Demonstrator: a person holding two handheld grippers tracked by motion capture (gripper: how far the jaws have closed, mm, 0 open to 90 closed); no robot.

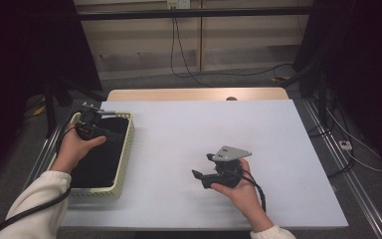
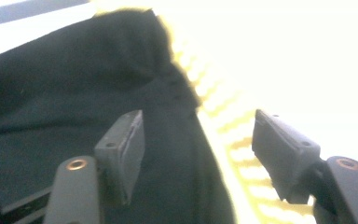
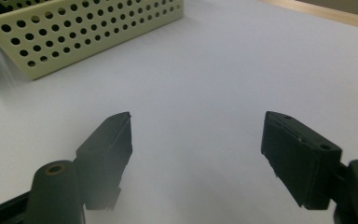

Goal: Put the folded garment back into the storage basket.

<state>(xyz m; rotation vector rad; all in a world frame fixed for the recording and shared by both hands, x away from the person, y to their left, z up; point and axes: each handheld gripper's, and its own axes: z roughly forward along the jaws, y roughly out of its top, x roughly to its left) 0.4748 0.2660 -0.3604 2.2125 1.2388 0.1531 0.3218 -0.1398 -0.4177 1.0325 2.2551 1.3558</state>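
- Black jaws of the left tool (image 2: 198, 149) rise from the bottom of the left gripper view, spread apart, with nothing pinched between them.
- Just beyond those jaws lies dark black cloth (image 2: 65, 102), with the yellow perforated wall of the basket (image 2: 223, 121) running between the two jaw tips toward the lower right.
- From the high view, the cloth (image 1: 99, 154) sits inside the pale yellow basket (image 1: 125, 154) at the left of the frame, on the left edge of the white surface (image 1: 189, 134).
- Left tool (image 1: 87, 124) hovers over the far end of the basket, held in the person's left hand (image 1: 74, 147).
- Right tool (image 1: 201, 178) sits at lower centre, well apart from the basket, held low over the bare surface by the right hand (image 1: 238, 191).
- Its jaws, seen in the right gripper view (image 3: 198, 154), stand wide and empty, the basket (image 3: 84, 32) in the upper left.
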